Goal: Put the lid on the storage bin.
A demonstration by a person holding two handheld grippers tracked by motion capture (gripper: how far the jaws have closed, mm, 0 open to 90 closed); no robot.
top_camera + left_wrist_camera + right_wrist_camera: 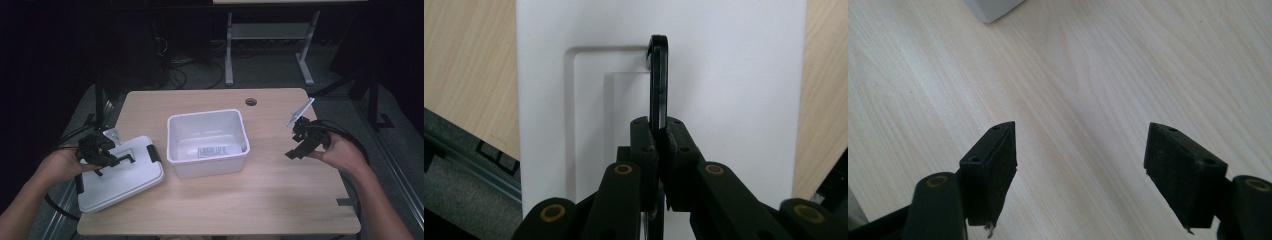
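On the pale wood-grain table (280, 195) we see a white plastic lid (120, 177) lying near the left front corner, a flat rounded rectangle with a stepped recess in its top and black clips at its ends. Our left gripper (116, 161) has its black jaws pinched tight on the lid's thin black handle (658, 80) (a slim, glossy loop standing up on edge from the recess), so the pads meet on either side of it. Just right of the lid stands the open white storage bin (207, 145), smooth-walled with a rolled rim and a label on its floor. Well apart, at the table's right side, our right gripper (295, 152) hangs above bare wood with its blocky matte pads (993, 170) spread wide and nothing between them.
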